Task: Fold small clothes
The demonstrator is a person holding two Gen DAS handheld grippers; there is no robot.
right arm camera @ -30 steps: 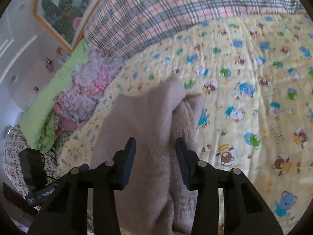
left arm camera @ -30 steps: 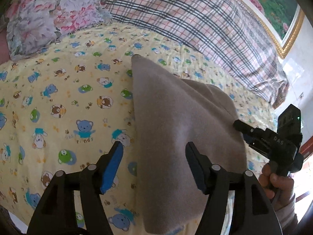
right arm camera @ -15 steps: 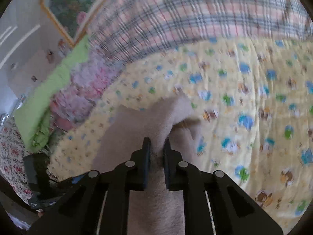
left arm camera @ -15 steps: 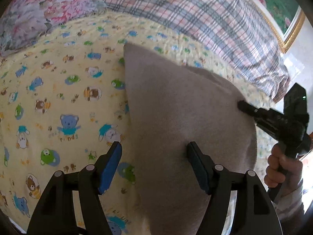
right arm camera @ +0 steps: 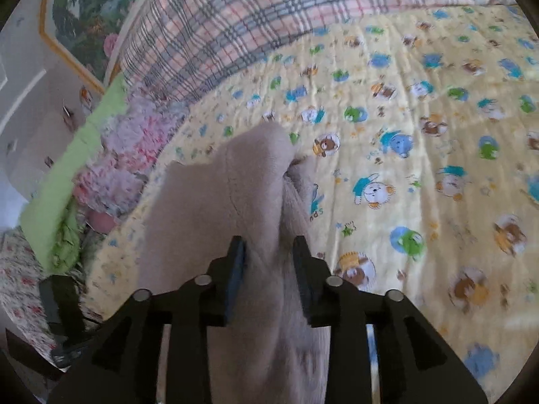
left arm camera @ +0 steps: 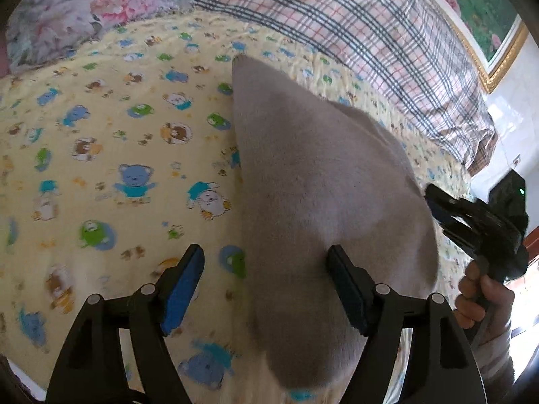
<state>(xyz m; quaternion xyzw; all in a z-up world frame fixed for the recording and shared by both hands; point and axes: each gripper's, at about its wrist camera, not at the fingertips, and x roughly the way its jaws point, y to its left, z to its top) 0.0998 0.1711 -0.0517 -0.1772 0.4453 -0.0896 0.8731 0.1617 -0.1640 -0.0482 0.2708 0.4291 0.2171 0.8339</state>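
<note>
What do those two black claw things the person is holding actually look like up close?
Each is a black plastic tool with two straight fingers on jointed struts studded with round silver pivot pins. The left gripper has blue pads on its fingers' inner faces; the right gripper has darker blue ones. A hand holds the right one by its handle, wearing a light, pale cuff.

Left gripper (left arm camera: 264, 264): angled down, jaws spread wide and just been opening further, blue pads facing each other. Its right finger lies against the beige garment (left arm camera: 320, 185), its left finger stands clear of it; no pinch.

Right gripper (right arm camera: 267, 256): angled down, jaws part-open, just been reopening after a squeeze. Fold of cloth runs between the fingers; can't tell if the pads press it. In the left wrist view a hand (left arm camera: 478, 294) wraps its handle at the right edge, sleeve cuff below.
</note>
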